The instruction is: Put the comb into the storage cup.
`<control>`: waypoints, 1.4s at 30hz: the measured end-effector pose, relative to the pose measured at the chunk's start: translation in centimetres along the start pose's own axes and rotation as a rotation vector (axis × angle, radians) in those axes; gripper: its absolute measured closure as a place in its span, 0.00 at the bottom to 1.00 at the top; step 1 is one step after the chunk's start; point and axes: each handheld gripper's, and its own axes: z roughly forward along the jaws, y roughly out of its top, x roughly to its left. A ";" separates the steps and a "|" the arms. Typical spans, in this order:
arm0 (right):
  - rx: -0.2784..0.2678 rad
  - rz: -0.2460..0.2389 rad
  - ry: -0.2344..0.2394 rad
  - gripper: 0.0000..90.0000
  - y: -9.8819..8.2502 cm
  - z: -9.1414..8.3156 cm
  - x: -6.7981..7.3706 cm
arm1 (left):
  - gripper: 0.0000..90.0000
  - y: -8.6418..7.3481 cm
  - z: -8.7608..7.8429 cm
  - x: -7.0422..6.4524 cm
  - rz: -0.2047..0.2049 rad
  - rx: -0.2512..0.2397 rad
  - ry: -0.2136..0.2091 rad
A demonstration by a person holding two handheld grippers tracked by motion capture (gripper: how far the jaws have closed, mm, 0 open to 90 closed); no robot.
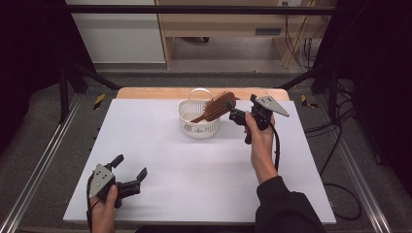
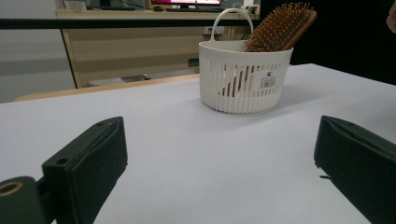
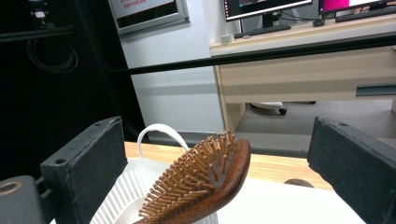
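Note:
A white slatted basket (image 1: 187, 126) with a hoop handle stands at the far middle of the white table. A brown wooden hairbrush (image 1: 216, 107) leans in it, handle down, bristled head sticking out over the right rim. From the left gripper view the basket (image 2: 243, 88) and brush (image 2: 280, 28) stand well ahead. My right gripper (image 1: 232, 109) hovers just right of the brush head, open; in its own view the brush (image 3: 205, 186) lies between the wide jaws, untouched, over the basket (image 3: 121, 198). My left gripper (image 1: 130, 167) rests open near the front left, holding nothing.
The white table top (image 1: 160, 160) lies on a wooden board whose far edge (image 1: 145, 92) shows behind the basket. Black frame rails run along both sides. A desk with monitors stands beyond the table.

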 end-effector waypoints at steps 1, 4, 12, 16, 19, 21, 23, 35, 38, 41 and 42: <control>-0.001 0.001 0.000 0.05 0.1 -0.1 0.0 | 0.03 0.0 0.0 0.0 -0.002 -0.001 0.000; -0.008 -0.011 0.001 0.05 0.3 -0.4 0.0 | 0.03 0.0 0.0 0.1 -0.004 0.000 0.002; -0.012 -0.044 0.002 0.04 1.0 -1.1 0.0 | 0.03 0.0 0.0 0.1 -0.004 0.000 0.003; -0.012 -0.061 0.002 0.04 1.3 -1.6 -0.2 | 0.03 0.0 -0.1 0.2 -0.006 -0.003 0.004; -0.011 -0.068 0.002 0.04 1.5 -2.0 -0.4 | 0.03 0.0 -0.1 0.3 -0.008 -0.004 0.010; -0.011 -0.077 0.000 0.03 1.7 -2.2 -0.5 | 0.03 0.0 -0.2 0.5 -0.007 -0.005 0.015; -0.012 -0.081 -0.001 0.03 1.9 -2.5 -0.6 | 0.03 0.0 -0.3 0.6 -0.009 -0.009 0.019; 0.002 -0.093 -0.011 0.03 2.6 -4.7 -1.6 | 0.02 0.0 -1.1 2.1 -0.024 -0.019 0.076; -0.001 -0.088 -0.007 0.03 2.7 -5.1 -1.9 | 0.02 0.1 -1.4 2.5 -0.025 -0.034 0.083; 0.011 -0.086 -0.006 0.03 2.6 -5.5 -2.2 | 0.02 0.0 -1.6 2.7 -0.020 -0.036 0.095; 0.013 -0.088 -0.005 0.03 2.6 -5.7 -2.3 | 0.02 0.0 -1.7 2.8 -0.026 -0.036 0.097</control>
